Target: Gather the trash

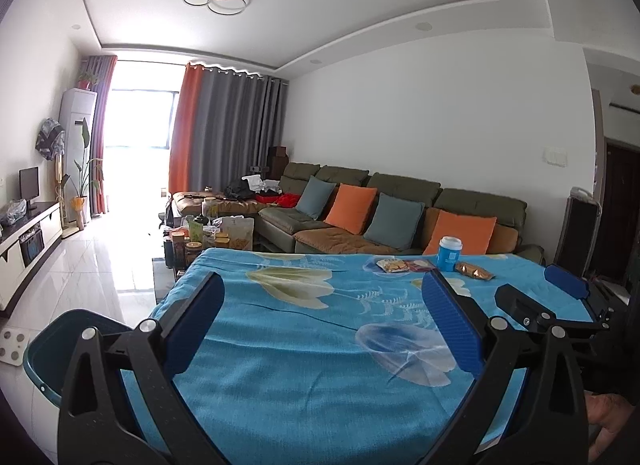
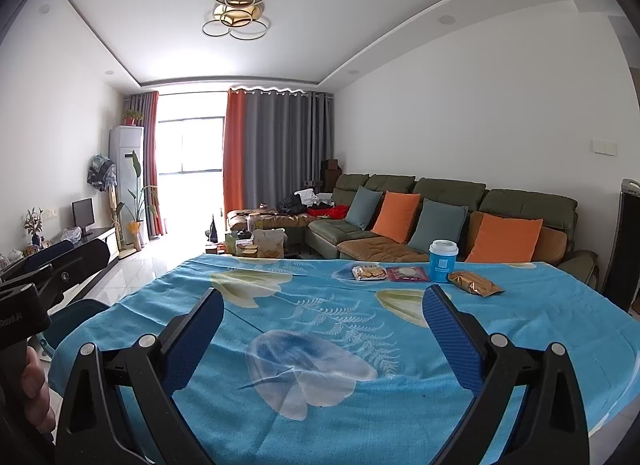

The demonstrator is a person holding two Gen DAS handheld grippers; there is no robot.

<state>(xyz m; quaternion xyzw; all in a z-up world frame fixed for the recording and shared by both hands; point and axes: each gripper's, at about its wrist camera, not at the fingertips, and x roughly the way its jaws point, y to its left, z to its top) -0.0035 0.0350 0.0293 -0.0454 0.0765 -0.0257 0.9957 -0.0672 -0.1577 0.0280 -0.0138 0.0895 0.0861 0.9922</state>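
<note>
On the far side of the blue flowered tablecloth (image 2: pixel 320 329) lie a yellow snack packet (image 2: pixel 369 273), a red-pink wrapper (image 2: pixel 408 273) and a gold foil packet (image 2: pixel 474 283), with a blue paper cup with a white lid (image 2: pixel 443 261) standing between them. The left wrist view shows the same cup (image 1: pixel 449 253), gold packet (image 1: pixel 475 271) and yellow packet (image 1: pixel 393 265). My left gripper (image 1: pixel 324 289) and my right gripper (image 2: pixel 323 305) both hover open over the near half of the table, well short of the trash, with nothing between their fingers.
A teal bin (image 1: pixel 60 339) stands on the floor at the table's left edge. Beyond the table are a green sofa with orange and grey cushions (image 2: pixel 440 217) and a cluttered coffee table (image 1: pixel 208 237). White tiled floor (image 1: pixel 80 277) stretches left toward a TV cabinet.
</note>
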